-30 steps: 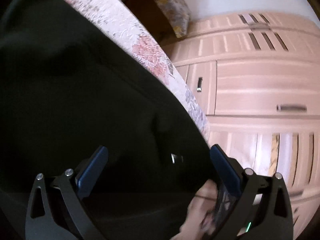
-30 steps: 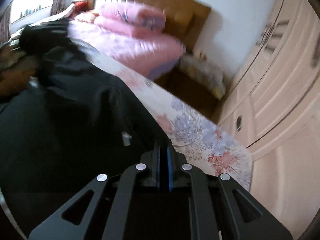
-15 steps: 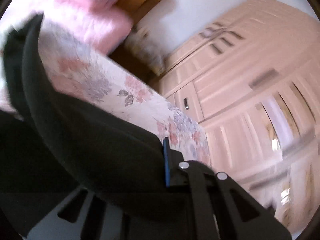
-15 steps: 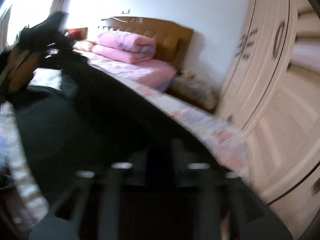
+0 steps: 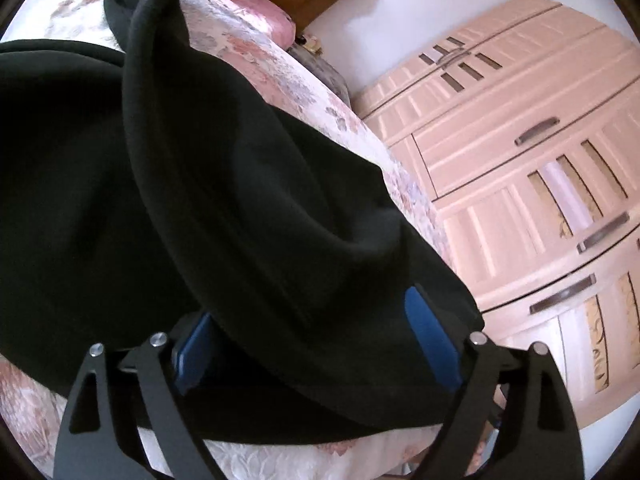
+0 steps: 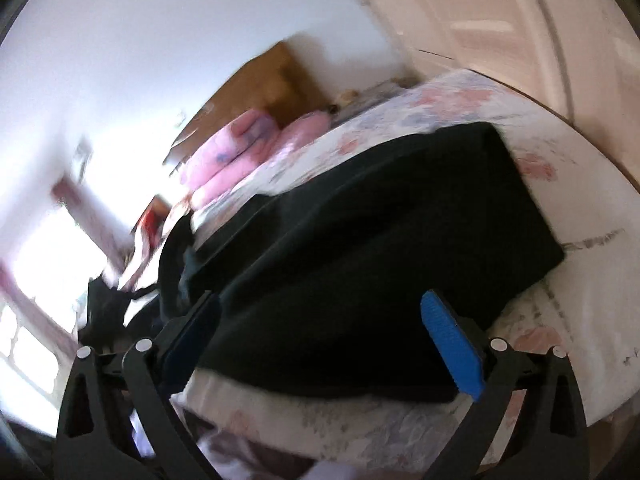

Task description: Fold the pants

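Note:
The black pants (image 5: 240, 200) lie on the floral bed cover (image 5: 320, 92), with a thick fold running from the far end down to the near edge. My left gripper (image 5: 316, 344) has its jaws opening wide. That fold drapes loosely between the blue pads (image 5: 432, 344), which do not press on it. In the blurred, tilted right wrist view the pants (image 6: 380, 260) lie as a dark, roughly rectangular stack on the bed (image 6: 580, 200). My right gripper (image 6: 320, 344) also has its jaws opening, the near edge of the pants sitting between the spread fingers, untouched.
A pale pink wardrobe (image 5: 520, 160) with drawers and handles stands close along the bed's right side. Rolled pink quilts (image 6: 248, 144) and a wooden headboard (image 6: 272, 80) are at the bed's far end. A bright window (image 6: 32, 280) is at the left.
The left gripper shut on the fabric, carried a fold across, and has now let go. The right gripper went from shut to open, and its view has rolled sharply.

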`<state>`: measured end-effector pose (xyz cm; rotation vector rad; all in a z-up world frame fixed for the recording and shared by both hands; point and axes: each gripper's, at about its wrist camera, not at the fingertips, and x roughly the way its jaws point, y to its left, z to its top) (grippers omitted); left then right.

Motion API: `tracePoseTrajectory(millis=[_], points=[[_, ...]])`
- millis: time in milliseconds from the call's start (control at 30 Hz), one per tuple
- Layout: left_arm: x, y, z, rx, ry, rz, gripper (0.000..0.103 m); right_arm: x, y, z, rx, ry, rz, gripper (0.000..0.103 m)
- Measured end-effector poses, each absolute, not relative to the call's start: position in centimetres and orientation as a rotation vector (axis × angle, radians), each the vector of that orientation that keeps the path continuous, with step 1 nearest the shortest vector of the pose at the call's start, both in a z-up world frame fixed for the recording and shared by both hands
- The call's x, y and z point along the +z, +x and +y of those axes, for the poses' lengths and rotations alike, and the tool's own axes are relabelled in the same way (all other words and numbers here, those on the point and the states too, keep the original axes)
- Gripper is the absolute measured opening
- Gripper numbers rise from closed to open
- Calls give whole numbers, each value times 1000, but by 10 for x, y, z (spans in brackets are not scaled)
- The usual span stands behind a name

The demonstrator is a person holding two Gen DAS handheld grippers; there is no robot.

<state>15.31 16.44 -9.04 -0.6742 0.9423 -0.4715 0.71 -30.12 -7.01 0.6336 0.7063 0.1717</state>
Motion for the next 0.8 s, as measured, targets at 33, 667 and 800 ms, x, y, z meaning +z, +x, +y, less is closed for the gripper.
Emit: tracePoseTrajectory(millis=[33,667,800], points=[[-91,155,166,-466,-675,950,89,-74,4,-303,122,648,745,87],[-85,190,184,-390,-613,919,8,-88,-15,-302,82,617,815,48],[-27,196,171,-420,-520,831,8,-24,8,-300,74,436,699,45]])
